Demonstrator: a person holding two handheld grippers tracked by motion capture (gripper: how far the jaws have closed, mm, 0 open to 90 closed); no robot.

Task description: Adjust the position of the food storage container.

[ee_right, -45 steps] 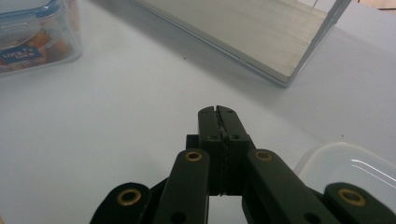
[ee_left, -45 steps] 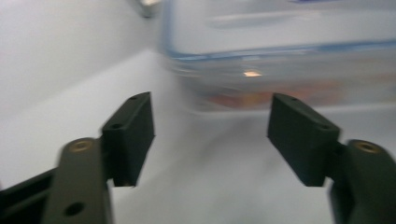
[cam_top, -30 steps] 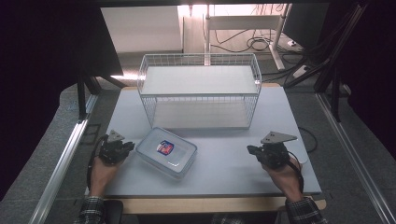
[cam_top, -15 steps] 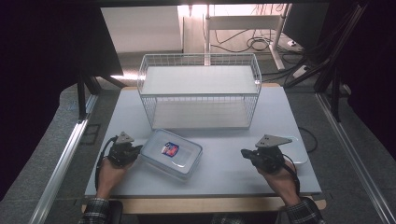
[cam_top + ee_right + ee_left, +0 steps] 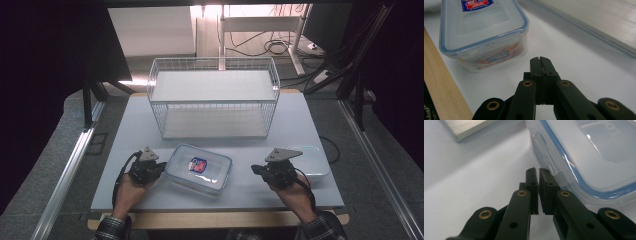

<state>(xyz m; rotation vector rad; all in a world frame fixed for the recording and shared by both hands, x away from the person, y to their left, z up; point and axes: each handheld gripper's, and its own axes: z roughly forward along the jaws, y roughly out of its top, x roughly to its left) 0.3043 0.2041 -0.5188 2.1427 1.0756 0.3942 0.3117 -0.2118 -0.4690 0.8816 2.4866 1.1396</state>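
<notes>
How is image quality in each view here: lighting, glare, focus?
High view: dark surround, bright glare behind the wire basket; table evenly lit. Left gripper view: the container is soft and near, small highlights on its lid. Right gripper view: the jaws are sharp, the container's label slightly blurred.

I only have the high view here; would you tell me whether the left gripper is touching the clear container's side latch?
Observer: In the left gripper view the left gripper is shut, tips right at the latch of the container; actual contact I cannot confirm.
Operator: Thank you. Is the lid clipped down?
Observer: That latch lies folded against the wall, under the blue seal.
Operator: And the right gripper?
Observer: The right gripper is shut with nothing between its jaws, short of the container's end, where a printed label shows through the wall.
</notes>
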